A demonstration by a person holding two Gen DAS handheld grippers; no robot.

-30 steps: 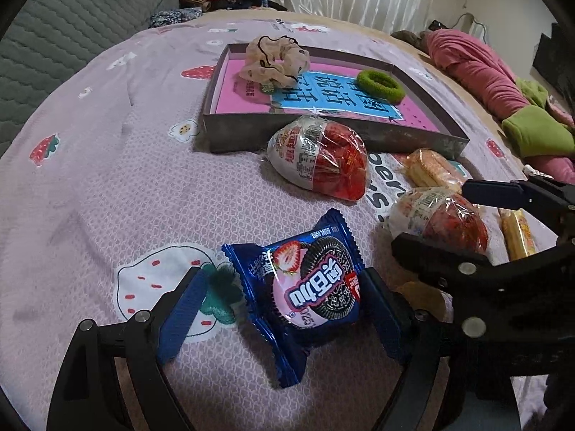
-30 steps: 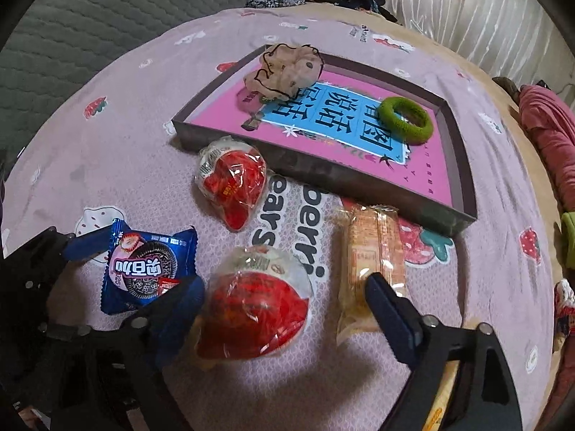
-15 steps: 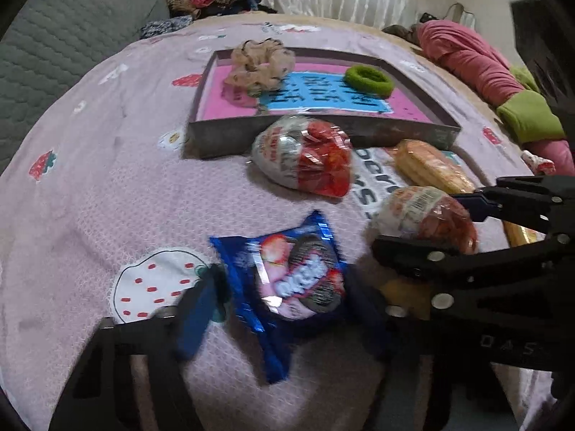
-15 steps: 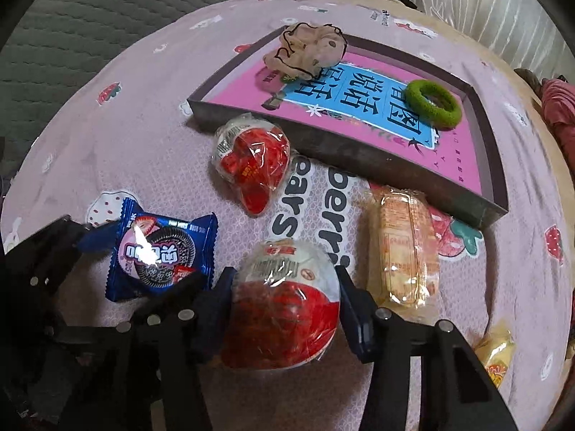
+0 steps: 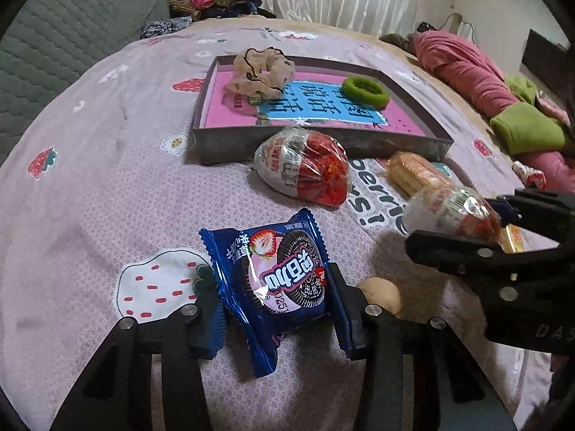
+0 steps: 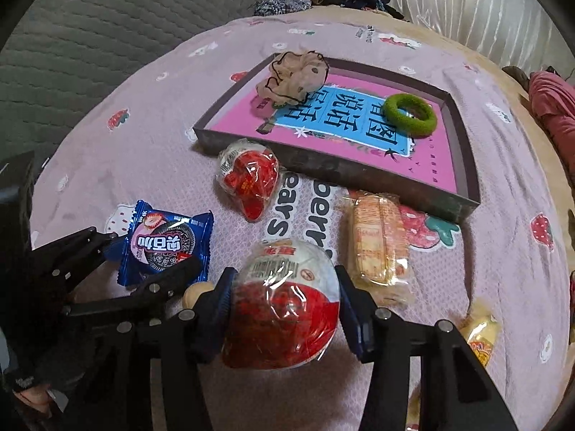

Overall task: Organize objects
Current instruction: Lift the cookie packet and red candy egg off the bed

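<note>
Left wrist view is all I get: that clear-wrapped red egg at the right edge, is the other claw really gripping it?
Observer: Yes. The right wrist view shows the right gripper with both pads pressed on the sides of the egg.
Operator: And the orange pack half hidden behind it?
Observer: That is a wafer packet, lying flat beside the egg with its whole length showing.
Operator: The yellow sliver under the claw?
Observer: A small yellow-wrapped sweet, lying apart from the wafer packet, off to the gripper's right.
</note>
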